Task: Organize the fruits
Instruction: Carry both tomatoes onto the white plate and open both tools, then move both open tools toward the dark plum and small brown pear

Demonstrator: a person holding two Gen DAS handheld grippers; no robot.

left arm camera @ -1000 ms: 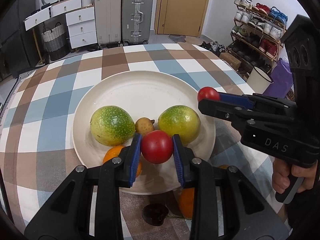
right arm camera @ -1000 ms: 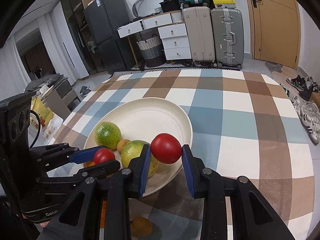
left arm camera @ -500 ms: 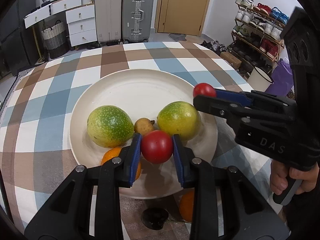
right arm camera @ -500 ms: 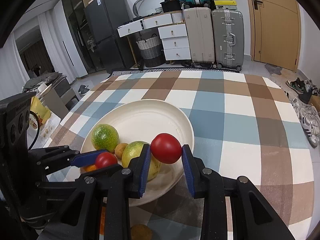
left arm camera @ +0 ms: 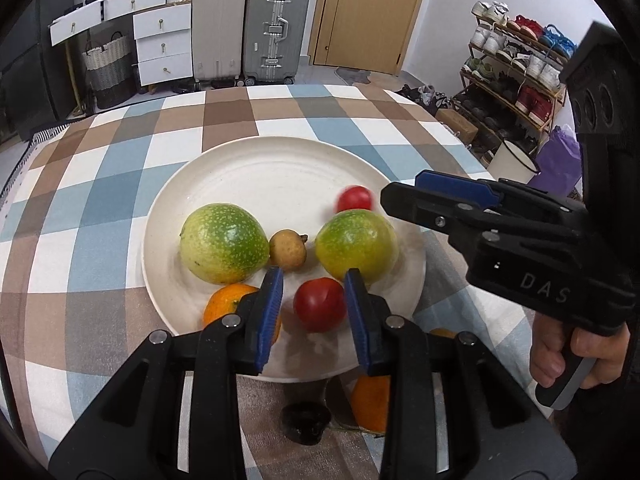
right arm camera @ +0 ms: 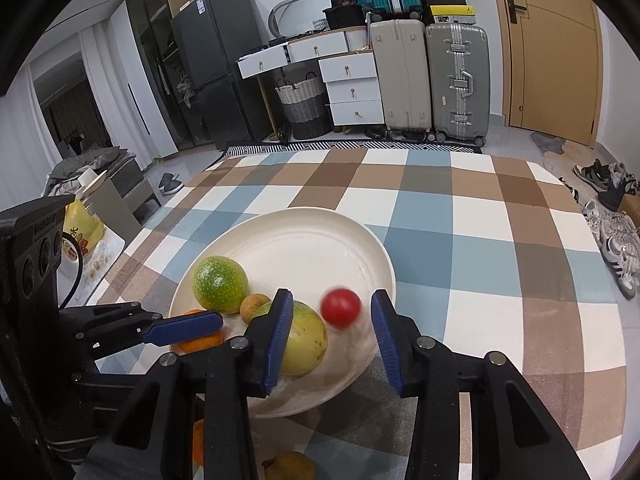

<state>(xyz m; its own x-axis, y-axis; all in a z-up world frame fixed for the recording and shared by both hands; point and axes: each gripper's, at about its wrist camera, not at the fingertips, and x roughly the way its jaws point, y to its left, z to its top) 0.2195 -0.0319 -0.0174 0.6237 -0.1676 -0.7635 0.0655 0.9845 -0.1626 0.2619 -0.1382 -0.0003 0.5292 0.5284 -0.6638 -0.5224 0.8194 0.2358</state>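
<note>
A white plate [left arm camera: 280, 172] [right arm camera: 312, 240] holds two green fruits [left arm camera: 224, 244] [left arm camera: 356, 246], a small brown fruit [left arm camera: 287, 250] and an orange [left arm camera: 224, 308]. My left gripper [left arm camera: 314, 310] is open; a red tomato [left arm camera: 320, 310] sits free between its pads over the plate's near part. My right gripper [right arm camera: 330, 334] is open; its red tomato [right arm camera: 341, 307] is loose and blurred between the pads, over the plate's right side. That tomato also shows in the left wrist view [left arm camera: 354, 199].
A second orange [left arm camera: 370, 398] and a black cap [left arm camera: 306, 420] lie on the checked tablecloth before the plate. A brown fruit [right arm camera: 290, 466] lies near the table's front edge. Suitcases, drawers and a shoe rack stand beyond the table.
Both grippers have opened and let go of their red tomatoes. Each tomato has dropped toward the plate; the right one is blurred in motion.
</note>
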